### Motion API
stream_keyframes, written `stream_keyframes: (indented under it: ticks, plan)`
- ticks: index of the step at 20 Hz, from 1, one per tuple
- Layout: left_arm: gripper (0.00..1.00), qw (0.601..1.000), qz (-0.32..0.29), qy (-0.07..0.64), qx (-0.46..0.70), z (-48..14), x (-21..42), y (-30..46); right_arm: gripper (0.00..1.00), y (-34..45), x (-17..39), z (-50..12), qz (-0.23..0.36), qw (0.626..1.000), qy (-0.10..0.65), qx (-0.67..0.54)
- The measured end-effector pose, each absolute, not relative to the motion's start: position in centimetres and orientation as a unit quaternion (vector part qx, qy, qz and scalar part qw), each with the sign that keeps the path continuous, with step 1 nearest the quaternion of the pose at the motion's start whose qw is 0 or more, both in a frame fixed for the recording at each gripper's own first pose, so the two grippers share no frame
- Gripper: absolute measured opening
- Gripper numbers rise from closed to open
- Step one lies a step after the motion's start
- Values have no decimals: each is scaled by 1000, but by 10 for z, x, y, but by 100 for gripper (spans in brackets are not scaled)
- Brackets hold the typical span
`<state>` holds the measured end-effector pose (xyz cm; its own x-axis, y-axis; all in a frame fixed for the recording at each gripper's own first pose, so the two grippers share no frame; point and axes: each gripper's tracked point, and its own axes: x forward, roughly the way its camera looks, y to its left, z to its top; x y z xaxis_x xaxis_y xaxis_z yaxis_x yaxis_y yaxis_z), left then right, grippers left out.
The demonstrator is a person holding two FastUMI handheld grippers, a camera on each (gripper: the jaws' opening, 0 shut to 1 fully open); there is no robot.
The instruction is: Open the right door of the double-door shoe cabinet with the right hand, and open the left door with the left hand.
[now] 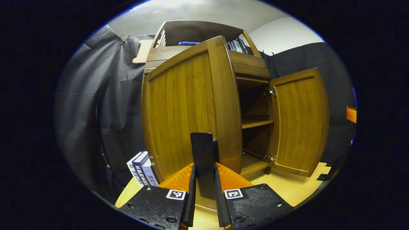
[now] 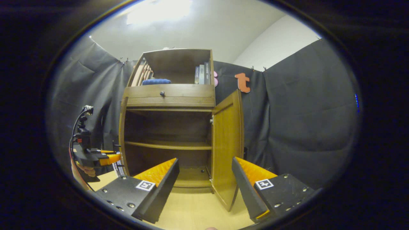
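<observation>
The wooden shoe cabinet (image 2: 169, 95) stands with both doors swung out. In the left gripper view the left door (image 1: 182, 108) fills the middle, and my left gripper (image 1: 205, 166) is shut on its dark handle (image 1: 203, 143) near the door's free edge. The right door (image 1: 300, 121) hangs wide open at the right, also seen in the right gripper view as the right door (image 2: 227, 143). My right gripper (image 2: 204, 182) is open in front of the cabinet's lower opening, holding nothing. The left gripper (image 2: 96, 156) and a hand (image 2: 84, 171) show far left.
Inside, one shelf (image 2: 167, 145) splits the compartment. Above it sit a drawer with a knob (image 2: 162, 93), books (image 2: 201, 75) and a blue cloth (image 2: 156, 81). More books (image 1: 140, 167) lean on the light wooden floor (image 2: 191, 210) left of the cabinet. Black cloth walls surround it.
</observation>
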<state>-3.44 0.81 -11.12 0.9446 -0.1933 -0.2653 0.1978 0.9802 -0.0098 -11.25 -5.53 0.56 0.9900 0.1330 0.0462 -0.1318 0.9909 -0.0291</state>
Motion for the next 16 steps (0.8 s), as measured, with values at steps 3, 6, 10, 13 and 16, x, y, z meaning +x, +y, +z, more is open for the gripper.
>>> stream_keyframes:
  ticks: [3,6,10,13,16]
  plan:
    - [30,984,-91,150,9,-109,-46,24,98,-41,-111,14,78,997,-20,-10]
    - [29,985,-78,153,28,-107,-54,42,98,-26,-116,16,95,995,-25,2]
    - [26,985,-52,160,33,-109,-62,69,98,-11,-113,-1,118,993,-10,23]
    - [23,985,-13,167,46,-115,-63,101,97,-9,-105,-8,118,993,0,31]
    - [14,984,-8,173,32,-115,-64,113,98,-3,-105,-9,123,992,2,33]
